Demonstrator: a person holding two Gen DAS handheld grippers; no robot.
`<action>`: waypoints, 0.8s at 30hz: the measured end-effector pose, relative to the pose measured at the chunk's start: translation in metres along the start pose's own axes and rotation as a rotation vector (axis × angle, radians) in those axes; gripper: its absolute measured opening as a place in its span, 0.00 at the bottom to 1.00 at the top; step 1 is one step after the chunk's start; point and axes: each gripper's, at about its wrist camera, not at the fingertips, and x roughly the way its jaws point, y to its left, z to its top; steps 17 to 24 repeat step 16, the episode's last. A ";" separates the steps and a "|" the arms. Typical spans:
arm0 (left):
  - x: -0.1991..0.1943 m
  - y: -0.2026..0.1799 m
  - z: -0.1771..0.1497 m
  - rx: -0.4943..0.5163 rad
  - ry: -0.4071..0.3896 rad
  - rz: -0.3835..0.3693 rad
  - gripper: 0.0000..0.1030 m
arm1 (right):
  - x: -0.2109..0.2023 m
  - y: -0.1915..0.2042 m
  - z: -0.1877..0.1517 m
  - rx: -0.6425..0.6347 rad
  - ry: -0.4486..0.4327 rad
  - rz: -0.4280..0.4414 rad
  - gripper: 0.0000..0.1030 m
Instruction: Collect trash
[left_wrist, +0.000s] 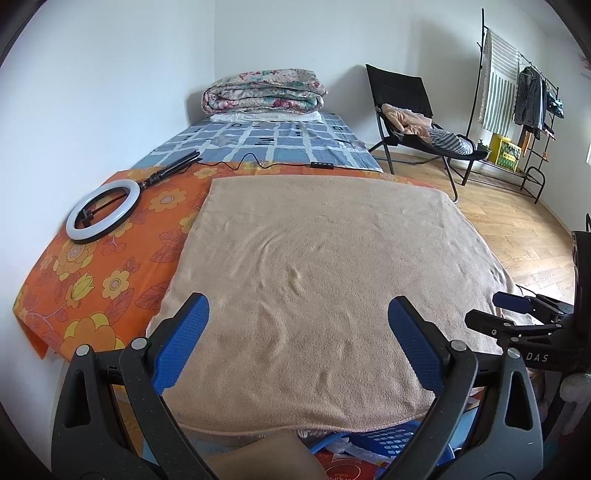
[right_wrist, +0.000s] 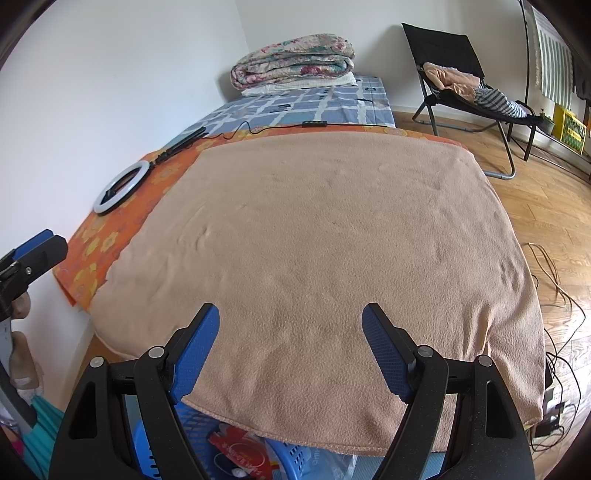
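A tan fleece blanket (left_wrist: 325, 266) (right_wrist: 317, 236) covers the near end of the bed. Below its front edge sits a blue plastic basket (left_wrist: 391, 441) (right_wrist: 291, 458) holding trash: a red printed packet (right_wrist: 240, 448) and clear plastic (right_wrist: 340, 465). My left gripper (left_wrist: 297, 310) hangs open over the blanket's near edge, nothing between its blue pads. My right gripper (right_wrist: 290, 319) is open too, over the same edge and above the basket. The right gripper (left_wrist: 517, 306) also shows at the right edge of the left wrist view. The left gripper (right_wrist: 33, 247) pokes in at the left of the right wrist view.
A ring light (left_wrist: 103, 212) with a black stand and cable lies on the orange flowered sheet (left_wrist: 92, 273). Folded quilts (left_wrist: 264, 92) sit at the bed's far end. A black chair with clothes (left_wrist: 417, 122) and a clothes rack (left_wrist: 517, 92) stand on the wooden floor; cables (right_wrist: 554, 280) lie right.
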 end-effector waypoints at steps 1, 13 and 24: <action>0.000 0.000 -0.001 -0.001 0.004 0.005 0.99 | 0.000 0.000 0.000 0.001 0.000 0.000 0.77; 0.005 -0.001 -0.006 0.001 0.031 -0.043 0.99 | 0.002 -0.002 -0.001 0.011 0.012 -0.004 0.77; 0.007 -0.004 -0.008 0.011 0.037 -0.030 0.99 | 0.004 -0.002 -0.001 0.012 0.014 -0.007 0.77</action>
